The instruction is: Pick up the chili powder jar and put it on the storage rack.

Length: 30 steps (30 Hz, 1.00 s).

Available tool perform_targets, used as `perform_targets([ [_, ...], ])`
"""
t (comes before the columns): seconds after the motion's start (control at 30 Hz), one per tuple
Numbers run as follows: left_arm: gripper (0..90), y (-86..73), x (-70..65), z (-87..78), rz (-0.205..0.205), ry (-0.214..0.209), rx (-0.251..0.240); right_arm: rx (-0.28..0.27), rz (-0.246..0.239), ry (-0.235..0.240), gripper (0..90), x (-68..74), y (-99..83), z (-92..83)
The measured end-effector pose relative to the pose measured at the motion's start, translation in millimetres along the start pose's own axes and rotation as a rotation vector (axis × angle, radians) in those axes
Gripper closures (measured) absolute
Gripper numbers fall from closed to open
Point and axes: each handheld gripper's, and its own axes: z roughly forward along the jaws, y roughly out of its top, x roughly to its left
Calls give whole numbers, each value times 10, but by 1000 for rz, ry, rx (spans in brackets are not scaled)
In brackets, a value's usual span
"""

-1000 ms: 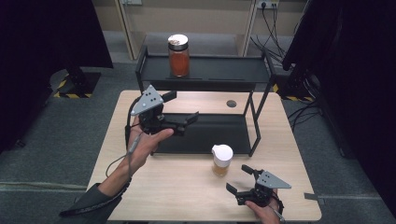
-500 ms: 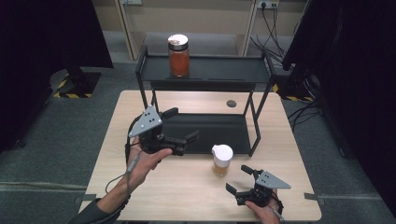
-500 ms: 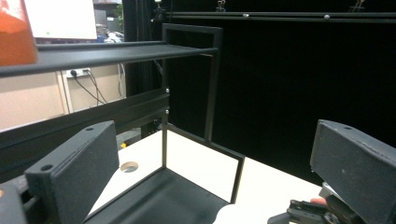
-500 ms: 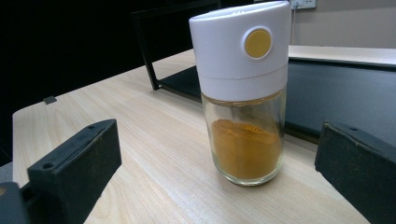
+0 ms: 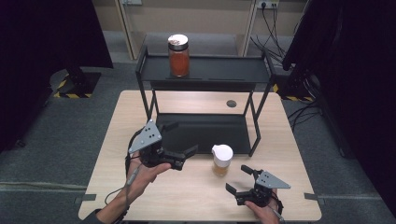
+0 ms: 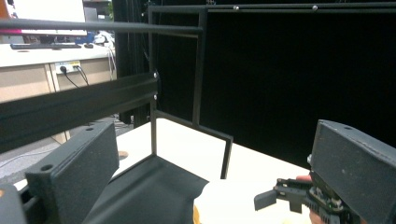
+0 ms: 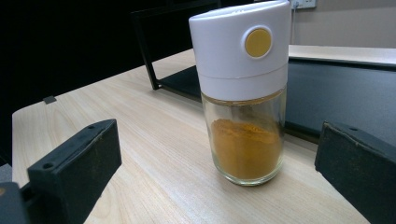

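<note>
The spice jar point(image 7: 243, 93) stands upright on the table point(image 5: 140, 112) just before the rack's lower shelf point(image 5: 201, 133); the right gripper point(image 5: 243, 179), jaws spread wide and empty, faces it, seemingly lined up to grasp; the left gripper point(image 5: 184, 151) hovers beside, likewise wide and empty.

Colours were pretty simple here. The spice shaker point(image 7: 243, 93) had clear glass, mustard-yellow powder inside and a white cap with a yellow dot. Up at 12 o'clock the jar point(image 5: 178, 55) was full of something orange-red, with a pale lid. The rack point(image 5: 205, 74) was matte black all over, the table point(image 5: 140, 107) light wood grain. Both grippers, left point(image 5: 180, 148) and right point(image 5: 239, 178), were black with grey plates.
</note>
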Motion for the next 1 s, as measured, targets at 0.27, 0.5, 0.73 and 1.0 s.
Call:
perform_targets([
  [0.27, 4, -246, -15, -58, -7, -8, 15, -1, 0, -2, 7, -4, -1, -2],
  [0.5, 3, -481, -9, -113, -31, 2, 18, 0, 1, -2, 7, -4, -2, 2],
  [0.73, 3, -667, -34, -134, -31, 4, 24, 1, 2, -2, 7, -2, -1, 3],
  [1.0, 3, -866, -57, -147, -20, 4, 26, 2, 2, -2, 7, -1, -1, 4],
])
